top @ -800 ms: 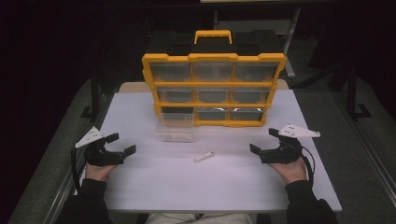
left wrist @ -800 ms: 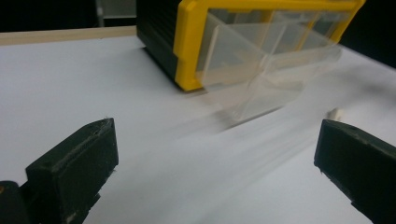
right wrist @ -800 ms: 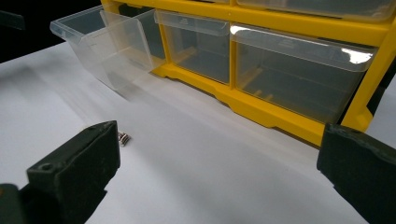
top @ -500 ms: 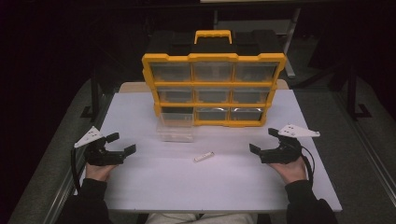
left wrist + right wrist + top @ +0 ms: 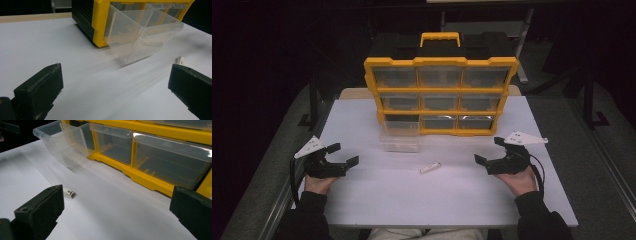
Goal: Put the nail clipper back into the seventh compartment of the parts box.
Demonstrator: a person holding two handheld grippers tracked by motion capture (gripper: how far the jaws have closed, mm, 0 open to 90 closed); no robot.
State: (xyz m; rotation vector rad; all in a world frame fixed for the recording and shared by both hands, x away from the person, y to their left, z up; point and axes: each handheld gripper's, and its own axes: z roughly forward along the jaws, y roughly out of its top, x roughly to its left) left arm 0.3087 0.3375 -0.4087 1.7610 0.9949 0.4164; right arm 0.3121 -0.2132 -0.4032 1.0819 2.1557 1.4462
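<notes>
A yellow and black organizer (image 5: pixel 441 95) with clear drawers stands at the back of the white table (image 5: pixel 387 195). Its bottom-left clear drawer (image 5: pixel 400 140) (image 5: pixel 140 37) (image 5: pixel 65 142) is pulled out onto the table. A small white part (image 5: pixel 430 168) (image 5: pixel 180 60) (image 5: pixel 69 193) lies in front of the organizer, between both hands. My left gripper (image 5: pixel 343 156) (image 5: pixel 115 82) rests at the table's left, open and empty. My right gripper (image 5: pixel 488 152) (image 5: pixel 117 202) rests at the table's right, open and empty, its jaws toward the organizer's lower drawers.
A person's hands and dark sleeves (image 5: pixel 532 215) come in from the bottom edge. A cable (image 5: pixel 292 175) trails from the left gripper. Dark floor and a metal frame (image 5: pixel 592 105) surround the table.
</notes>
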